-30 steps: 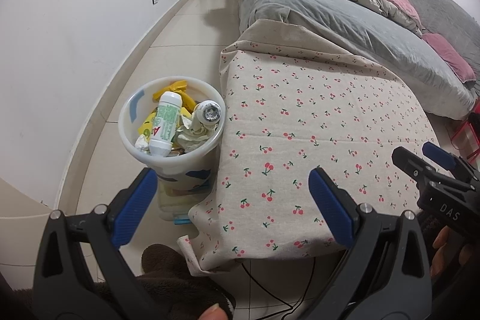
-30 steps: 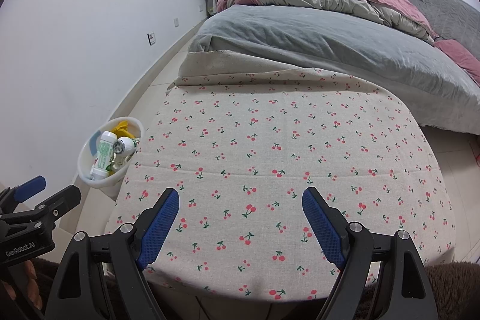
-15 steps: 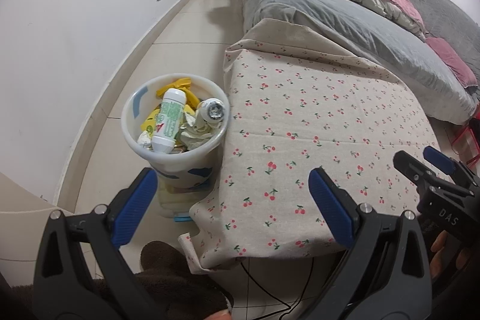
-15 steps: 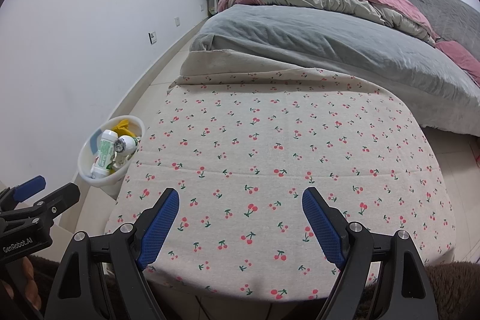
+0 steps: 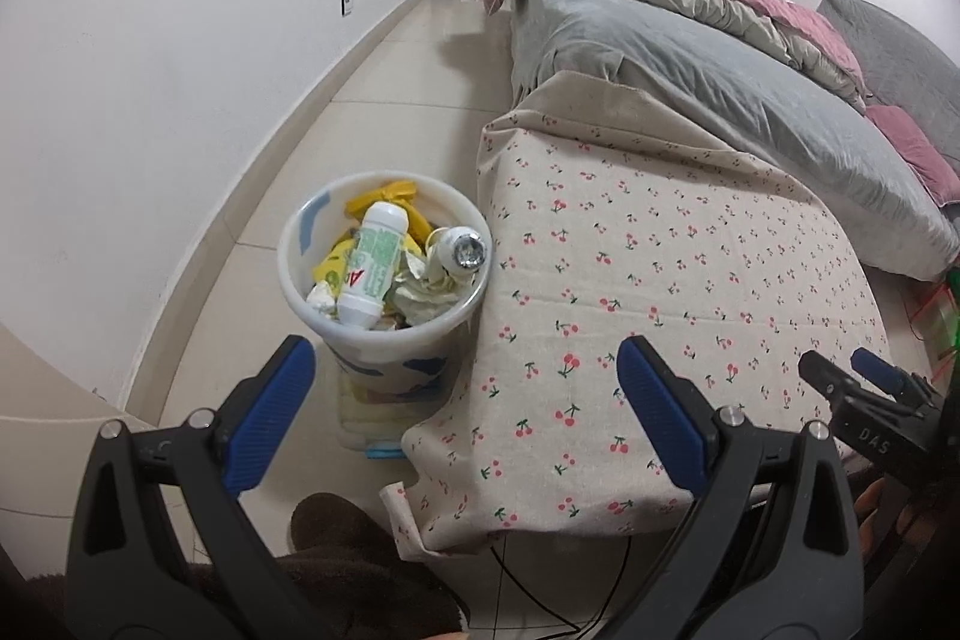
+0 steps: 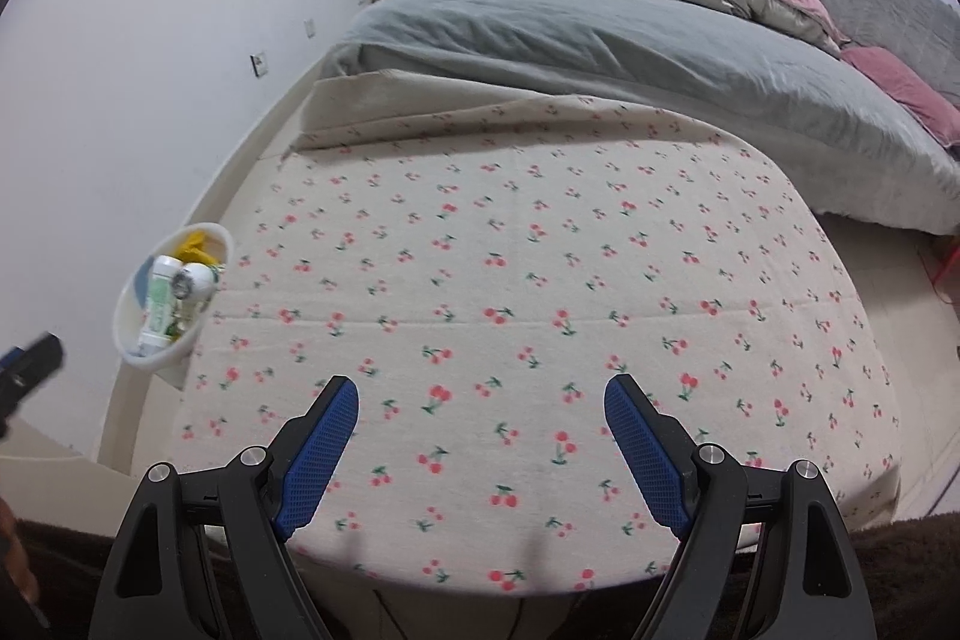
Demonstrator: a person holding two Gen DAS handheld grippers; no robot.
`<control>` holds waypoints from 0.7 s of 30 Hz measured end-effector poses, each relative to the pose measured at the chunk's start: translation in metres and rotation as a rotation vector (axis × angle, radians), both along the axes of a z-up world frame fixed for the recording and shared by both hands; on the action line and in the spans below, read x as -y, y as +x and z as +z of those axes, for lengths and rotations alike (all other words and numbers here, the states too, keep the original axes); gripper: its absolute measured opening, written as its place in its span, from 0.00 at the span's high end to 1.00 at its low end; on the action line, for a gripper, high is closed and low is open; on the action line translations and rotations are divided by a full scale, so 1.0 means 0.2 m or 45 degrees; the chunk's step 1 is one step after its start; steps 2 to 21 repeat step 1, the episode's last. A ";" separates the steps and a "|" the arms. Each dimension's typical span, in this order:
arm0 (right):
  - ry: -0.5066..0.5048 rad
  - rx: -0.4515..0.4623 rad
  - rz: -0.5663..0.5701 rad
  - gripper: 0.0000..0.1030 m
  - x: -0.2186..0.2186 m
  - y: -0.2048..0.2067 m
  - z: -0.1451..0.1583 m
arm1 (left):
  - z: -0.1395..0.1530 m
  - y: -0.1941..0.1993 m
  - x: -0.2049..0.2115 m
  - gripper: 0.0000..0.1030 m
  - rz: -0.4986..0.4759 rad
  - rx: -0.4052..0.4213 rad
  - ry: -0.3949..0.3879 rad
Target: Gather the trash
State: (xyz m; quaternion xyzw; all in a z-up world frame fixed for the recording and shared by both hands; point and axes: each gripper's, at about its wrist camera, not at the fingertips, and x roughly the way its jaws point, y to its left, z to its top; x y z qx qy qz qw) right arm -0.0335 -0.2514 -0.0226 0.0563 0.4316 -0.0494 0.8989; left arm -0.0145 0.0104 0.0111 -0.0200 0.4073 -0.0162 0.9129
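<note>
The bin (image 5: 384, 274) beside the table (image 6: 540, 280) is full of trash; nothing is left on the cloth. The left gripper (image 5: 462, 400) and right gripper (image 6: 480, 436) are both wide and empty, so the job looks done.

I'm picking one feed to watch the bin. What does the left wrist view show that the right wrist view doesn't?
Left wrist only: the floor beside the bin, the box under the bin, black cables below the cloth's edge, and the right tool.

Right wrist only: the whole bare cherry-print cloth.

Both: the white bin holding a white bottle, yellow wrappers and crumpled paper, plus the bed.
</note>
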 end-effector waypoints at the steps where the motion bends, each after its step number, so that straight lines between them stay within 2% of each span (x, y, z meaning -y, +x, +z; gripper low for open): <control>1: -0.004 -0.004 -0.001 0.17 0.01 0.00 0.00 | 0.00 0.00 0.01 0.03 0.004 0.006 0.015; 21: -0.004 -0.004 -0.001 0.17 0.01 0.00 0.00 | 0.00 0.00 0.01 0.03 0.004 0.006 0.015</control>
